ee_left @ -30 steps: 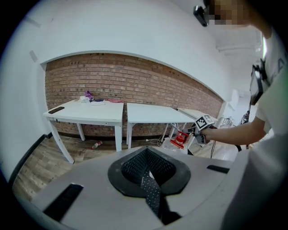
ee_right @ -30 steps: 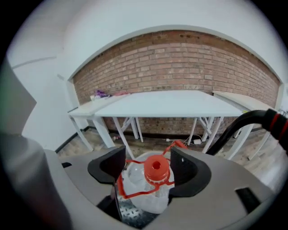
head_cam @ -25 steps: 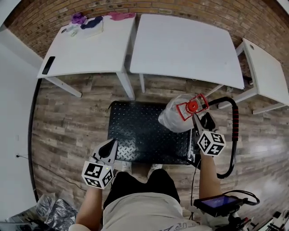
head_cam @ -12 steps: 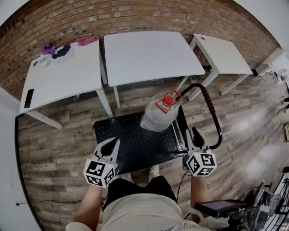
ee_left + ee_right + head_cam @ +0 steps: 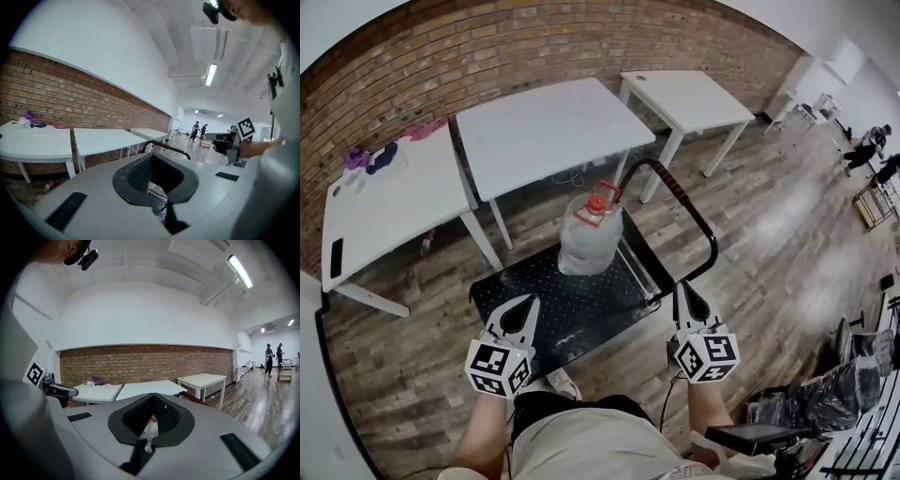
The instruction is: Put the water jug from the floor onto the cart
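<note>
Water jug point(image 5: 591, 236) seen upright on cart point(image 5: 581, 305) deck, at handle end — well apart from both tools. Right tool point(image 5: 682, 291) held by cart's near corner, jaws together, nothing clamped. Left tool point(image 5: 528, 305) likewise closed, empty. One second ago right tool was spread at jug's cap — since withdrawn and shut.

A brick wall point(image 5: 487, 56) runs across the top of the frame, with three white tables in front of it. The left table point(image 5: 394, 202) holds bundled cloths point(image 5: 380, 155) and a dark phone point(image 5: 337, 258). The middle table point(image 5: 548, 122) and small table point(image 5: 689, 98) are bare. Wooden floor point(image 5: 769, 234) fills the right.
</note>
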`<control>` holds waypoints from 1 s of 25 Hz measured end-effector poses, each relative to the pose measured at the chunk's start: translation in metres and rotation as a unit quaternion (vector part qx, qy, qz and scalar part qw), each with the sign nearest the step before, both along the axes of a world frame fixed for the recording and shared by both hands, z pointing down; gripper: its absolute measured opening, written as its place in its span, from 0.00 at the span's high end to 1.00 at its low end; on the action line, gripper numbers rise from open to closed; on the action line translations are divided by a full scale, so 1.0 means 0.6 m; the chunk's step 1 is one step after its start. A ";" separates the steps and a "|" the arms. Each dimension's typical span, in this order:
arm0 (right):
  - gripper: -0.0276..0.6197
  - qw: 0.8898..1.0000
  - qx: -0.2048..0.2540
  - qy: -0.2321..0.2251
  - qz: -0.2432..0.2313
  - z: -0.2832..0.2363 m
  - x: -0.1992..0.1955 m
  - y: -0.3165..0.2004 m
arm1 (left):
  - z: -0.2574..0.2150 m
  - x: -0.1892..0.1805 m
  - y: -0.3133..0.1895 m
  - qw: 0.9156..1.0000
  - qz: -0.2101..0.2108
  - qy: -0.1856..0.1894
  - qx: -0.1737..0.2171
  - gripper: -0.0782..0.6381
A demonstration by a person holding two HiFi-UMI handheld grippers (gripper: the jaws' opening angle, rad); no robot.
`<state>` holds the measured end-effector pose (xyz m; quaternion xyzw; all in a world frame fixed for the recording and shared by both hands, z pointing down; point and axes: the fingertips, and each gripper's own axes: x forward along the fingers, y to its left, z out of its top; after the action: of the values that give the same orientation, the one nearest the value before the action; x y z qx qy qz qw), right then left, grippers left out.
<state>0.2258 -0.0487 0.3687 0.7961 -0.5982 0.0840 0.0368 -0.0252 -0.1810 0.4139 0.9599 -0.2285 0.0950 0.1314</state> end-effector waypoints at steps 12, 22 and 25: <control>0.95 0.997 0.013 -0.018 0.068 0.009 -0.062 0.327 | -0.026 -0.007 0.260 0.995 0.092 -0.034 0.021 0.89; 0.95 0.994 0.019 -0.030 0.103 0.021 -0.126 0.389 | -0.064 -0.030 0.316 0.989 0.137 -0.006 0.047 0.89; 0.95 0.995 0.012 -0.033 0.099 0.019 -0.145 0.387 | -0.081 -0.040 0.310 0.989 0.133 0.003 0.059 0.89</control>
<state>0.1391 0.1833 0.3803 0.8483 -0.5187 0.1062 -0.0008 -0.0494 0.0050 0.3651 0.9882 -0.1036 0.0950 0.0616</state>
